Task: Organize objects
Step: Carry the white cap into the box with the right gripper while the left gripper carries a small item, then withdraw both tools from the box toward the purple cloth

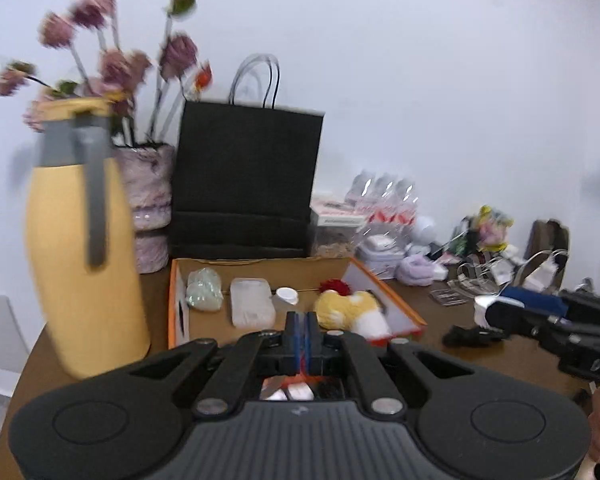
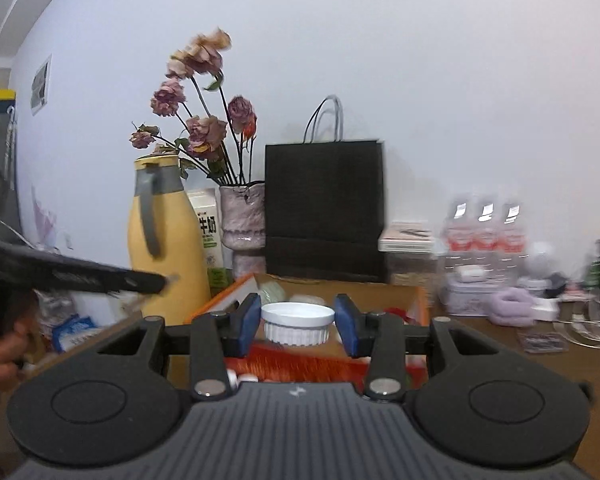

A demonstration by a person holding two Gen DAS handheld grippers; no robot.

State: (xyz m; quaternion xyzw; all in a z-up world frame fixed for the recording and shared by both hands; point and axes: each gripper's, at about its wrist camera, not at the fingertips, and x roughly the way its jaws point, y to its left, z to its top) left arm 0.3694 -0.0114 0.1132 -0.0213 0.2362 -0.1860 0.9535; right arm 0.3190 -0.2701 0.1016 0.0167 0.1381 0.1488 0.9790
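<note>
Right gripper (image 2: pixel 296 322) is spread wide, its blue pads (image 2: pixel 247 322) standing on either side of a white ribbed dish (image 2: pixel 298 323) with a visible gap on each side; the pads do not touch it. Whether the dish rests on something or is supported from below cannot be determined from the right wrist view. In the left wrist view this gripper (image 1: pixel 482 312) enters from the right, over the brown table (image 1: pixel 440 344), with a white object at its tip.

Left gripper (image 1: pixel 301 334) is pressed together, blue pads meeting with nothing seen between them. It points at an open orange-edged cardboard box (image 1: pixel 178 312) just ahead. Inside the box lie a pale green bundle (image 1: pixel 204 290), a clear plastic case (image 1: pixel 252 307), a small white-capped container (image 1: pixel 286 296), and a yellow and white plush toy (image 1: pixel 350 312) with a red tuft.

A yellow thermos jug (image 1: pixel 84 256) with a grey handle stands upright left of the box. Behind it sits a pink marbled vase (image 1: pixel 148 204) holding dried pink flowers (image 1: pixel 116 64). A milk carton (image 2: pixel 209 232) stands between jug and vase in the right wrist view. A black paper bag (image 1: pixel 246 184) stands upright directly behind the box. Further right are packed water bottles (image 2: pixel 486 232), a lilac bundle (image 2: pixel 510 306) and blurred clutter.
</note>
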